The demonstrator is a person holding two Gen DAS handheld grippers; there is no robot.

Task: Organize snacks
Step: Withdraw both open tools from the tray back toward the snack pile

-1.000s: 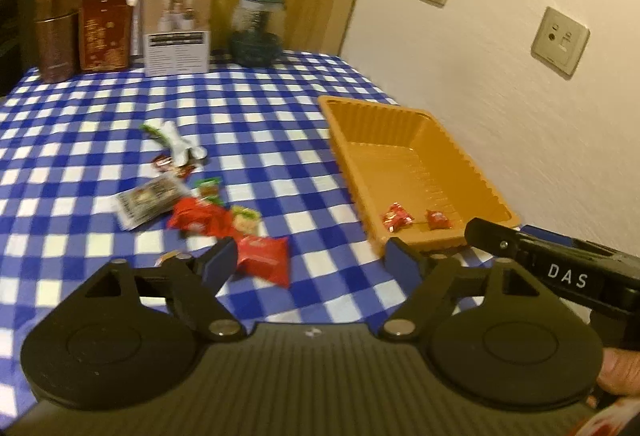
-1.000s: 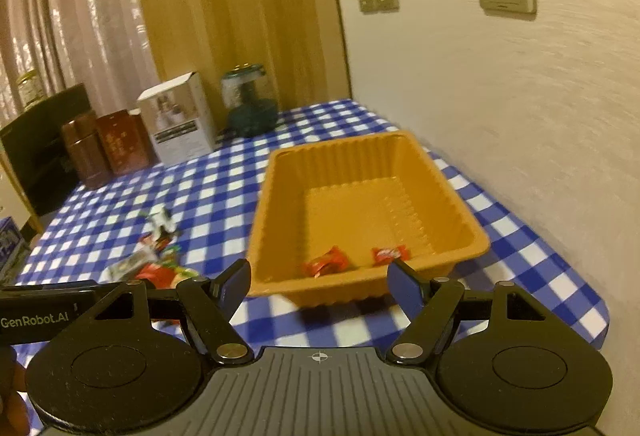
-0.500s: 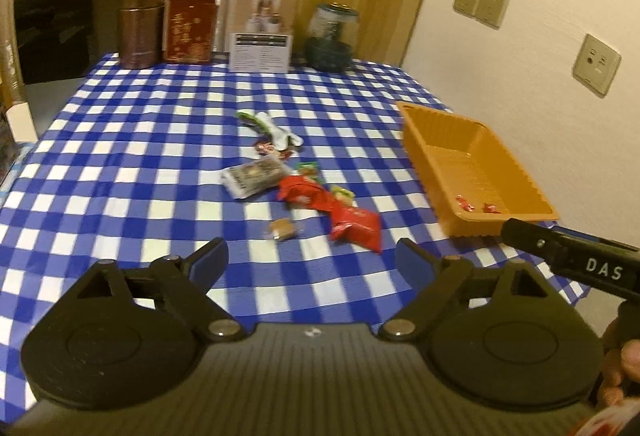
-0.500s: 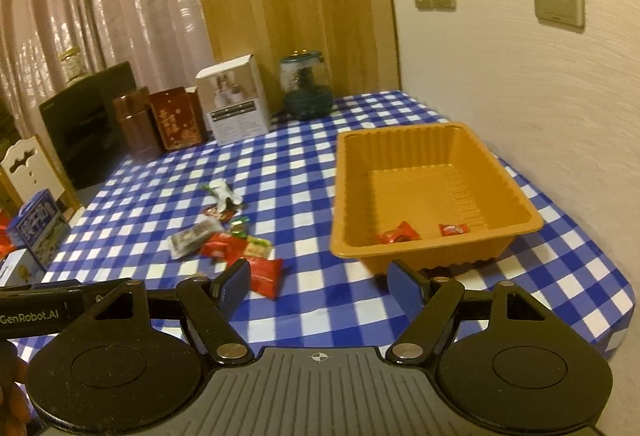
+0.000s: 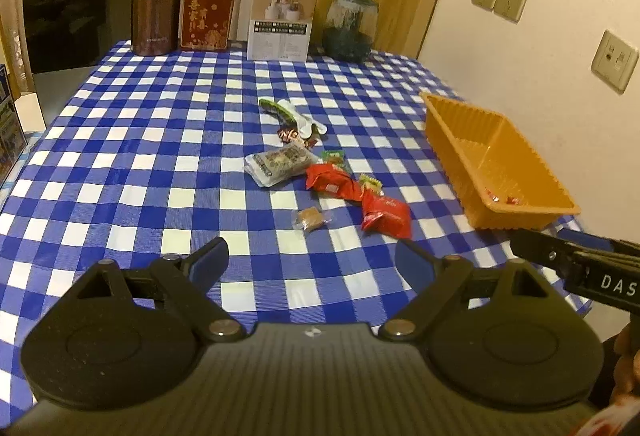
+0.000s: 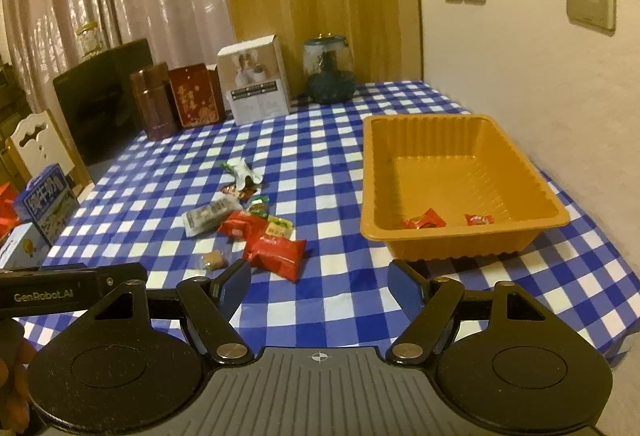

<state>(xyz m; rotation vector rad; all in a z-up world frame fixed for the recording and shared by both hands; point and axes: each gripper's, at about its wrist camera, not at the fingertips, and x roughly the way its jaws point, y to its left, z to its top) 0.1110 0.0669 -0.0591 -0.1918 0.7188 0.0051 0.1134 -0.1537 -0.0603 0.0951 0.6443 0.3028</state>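
Observation:
Several wrapped snacks lie in a loose pile mid-table: a red packet (image 5: 386, 215) (image 6: 276, 251), a second red packet (image 5: 332, 181), a clear grey pack (image 5: 280, 164) (image 6: 206, 217) and a small brown candy (image 5: 310, 219) (image 6: 212, 260). An orange tray (image 5: 516, 214) (image 6: 460, 236) stands at the right by the wall with two small red candies (image 6: 424, 222) inside. My left gripper (image 5: 312, 260) hovers open near the front edge, short of the pile, nothing between its fingers. My right gripper (image 6: 320, 286) is open and empty too, in front of the tray's near-left corner.
The table has a blue-and-white checked cloth (image 5: 140, 156). Along its far edge stand a brown canister (image 5: 154, 16), a red box (image 5: 208, 14), a white box (image 5: 282, 22) and a glass jar (image 5: 350, 28). A wall runs close along the right side; a dark appliance (image 5: 76, 0) stands at far left.
Both grippers have pulled back from the pile and tray, so more of the table shows. The left gripper's jaws have widened a little. No snack has moved.

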